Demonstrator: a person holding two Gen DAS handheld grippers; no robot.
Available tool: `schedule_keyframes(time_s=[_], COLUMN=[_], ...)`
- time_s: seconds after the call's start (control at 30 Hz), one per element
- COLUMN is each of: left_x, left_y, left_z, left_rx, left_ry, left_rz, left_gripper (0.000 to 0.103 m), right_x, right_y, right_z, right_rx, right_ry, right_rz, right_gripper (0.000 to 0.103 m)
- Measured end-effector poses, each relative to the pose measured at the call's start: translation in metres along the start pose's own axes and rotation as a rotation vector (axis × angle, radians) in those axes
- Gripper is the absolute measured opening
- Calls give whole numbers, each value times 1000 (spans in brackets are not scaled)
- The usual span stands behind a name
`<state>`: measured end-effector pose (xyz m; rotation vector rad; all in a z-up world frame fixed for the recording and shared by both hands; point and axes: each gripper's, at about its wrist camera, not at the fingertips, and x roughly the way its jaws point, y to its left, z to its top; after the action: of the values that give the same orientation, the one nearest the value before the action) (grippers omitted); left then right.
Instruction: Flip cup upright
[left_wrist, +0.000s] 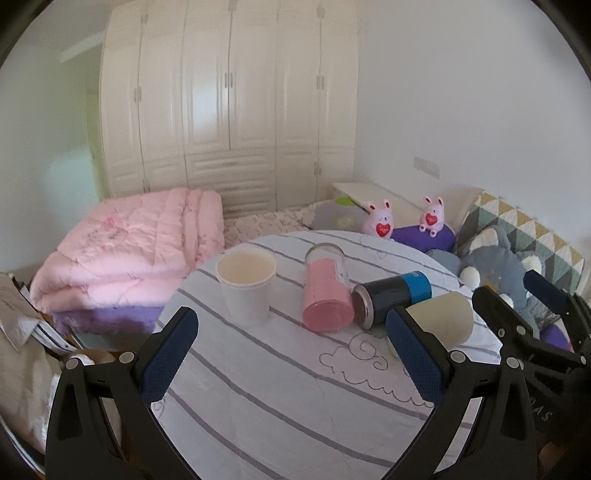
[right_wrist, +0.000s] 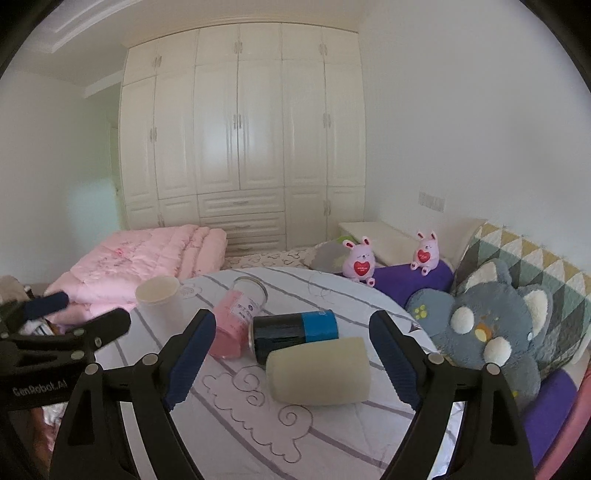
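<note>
**Beige cup on its side between my open right fingers**

I see the beige paper cup (right_wrist: 318, 371) lying on its side on the round table with the white, grey-striped cloth (right_wrist: 332, 446), just ahead of my right gripper (right_wrist: 291, 360) and framed between its two blue-padded fingers (right_wrist: 192, 354). Those fingers stand wide apart and touch nothing. From my left wrist view the same cup (left_wrist: 439, 317) sits just past the right-hand finger of my left gripper (left_wrist: 291, 354), whose fingers are also spread wide with nothing between them.

Just beyond the beige cup, and touching or nearly touching it, lies a dark cylindrical can with a blue band (right_wrist: 295, 330), also on its side. Beside that, further toward my left finger, a clear glass jar with pink filling (right_wrist: 236, 321) lies tipped over. Beyond the left finger a white paper cup (right_wrist: 159, 301) stands upright, mouth up.

Off past my right finger a grey plush cat (right_wrist: 491, 328) rests on the bed, with two pink plush bunnies holding red hearts (right_wrist: 360, 262) further back. A folded pink quilt (right_wrist: 147, 258) lies beyond the table, to the left.
</note>
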<state>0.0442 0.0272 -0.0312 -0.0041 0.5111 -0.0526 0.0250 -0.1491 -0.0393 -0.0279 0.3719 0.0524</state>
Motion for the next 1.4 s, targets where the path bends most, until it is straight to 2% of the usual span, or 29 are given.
schedule_keyframes(time_s=[0.2,0.63,1.4], left_x=[-3,4,14], left_y=[-6,-11,-9], left_z=[-1,-5,-5], left_rx=[14,34,32], left_ry=[-11,7,25], left_rz=[1,0,6], left_gripper=[103,103,103], right_x=[-3,4,24], right_y=[-3,-7,-2], right_z=[-4,-11,-16], right_rx=[-7,-12,-17], right_ry=[-14,33,104], right_rz=[-29,-54,-39], right_gripper=[86,86,86])
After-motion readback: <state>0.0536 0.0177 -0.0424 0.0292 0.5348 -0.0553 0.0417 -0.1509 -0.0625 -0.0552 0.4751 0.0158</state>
